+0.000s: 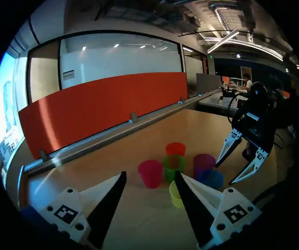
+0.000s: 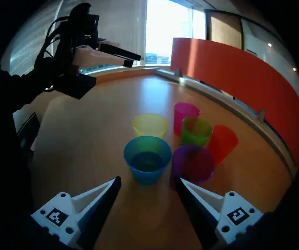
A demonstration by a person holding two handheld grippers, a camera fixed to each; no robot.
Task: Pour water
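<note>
Six coloured plastic cups stand upright in a tight cluster on a wooden table (image 2: 83, 137), between the two grippers.

Right gripper view: the blue cup (image 2: 147, 160) is nearest, just ahead of the right gripper (image 2: 148, 180), whose fingers are spread wide and hold nothing. The purple cup (image 2: 193, 164) sits right of the blue, rims touching or nearly so. The yellow cup (image 2: 150, 125) is just behind the blue. The green cup (image 2: 196, 130) is behind the purple, and the pink cup (image 2: 185, 113) is farthest. The orange cup (image 2: 222, 143) is at the right edge of the cluster, on the side of the orange partition (image 2: 241, 79). The inside of the blue cup looks darker toward the bottom — water or shadow, cannot tell.

The left gripper (image 2: 135, 59) is at far left, apart from the cups and held in a hand (image 2: 87, 56); its fingers are parted and empty.

Left gripper view: this gripper's own fingers are spread, with the yellow cup nearest, partly behind one finger, and the pink just beyond. The right gripper shows across the cluster at right — fingers apart, tips near the blue cup, with no contact that shows.
</note>
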